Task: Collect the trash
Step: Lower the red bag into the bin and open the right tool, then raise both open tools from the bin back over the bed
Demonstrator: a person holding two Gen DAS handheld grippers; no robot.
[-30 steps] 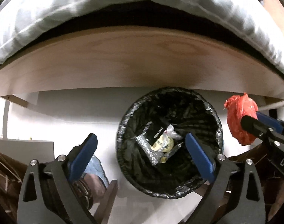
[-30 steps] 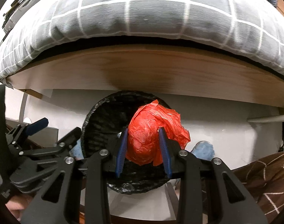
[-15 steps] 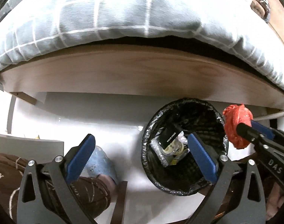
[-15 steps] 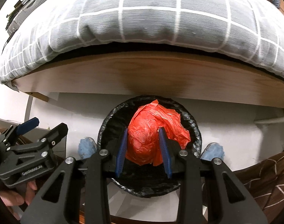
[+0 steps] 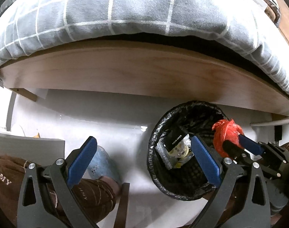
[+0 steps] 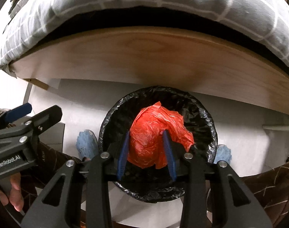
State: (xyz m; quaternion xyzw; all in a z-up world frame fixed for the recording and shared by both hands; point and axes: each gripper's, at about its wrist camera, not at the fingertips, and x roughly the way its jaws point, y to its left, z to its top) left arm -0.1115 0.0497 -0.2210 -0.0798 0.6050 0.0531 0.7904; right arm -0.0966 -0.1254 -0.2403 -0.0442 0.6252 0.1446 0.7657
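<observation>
The right gripper [image 6: 146, 153], jaws opening, holds a crumpled red plastic bag [image 6: 155, 133] over the black-lined round bin [image 6: 211, 131]. The left gripper [image 5: 144, 161] hangs beside it, fingers apart and empty.

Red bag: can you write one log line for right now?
right tongs: holding red bag, over bin | left tongs: open, empty | bin: has trash

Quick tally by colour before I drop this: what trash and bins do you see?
Red: 1, crumpled plastic bag in the right claw
Black: 2, bin liner; packet inside it
Clear or silvery: 1, wrapper bundle inside
Total: 4
</observation>
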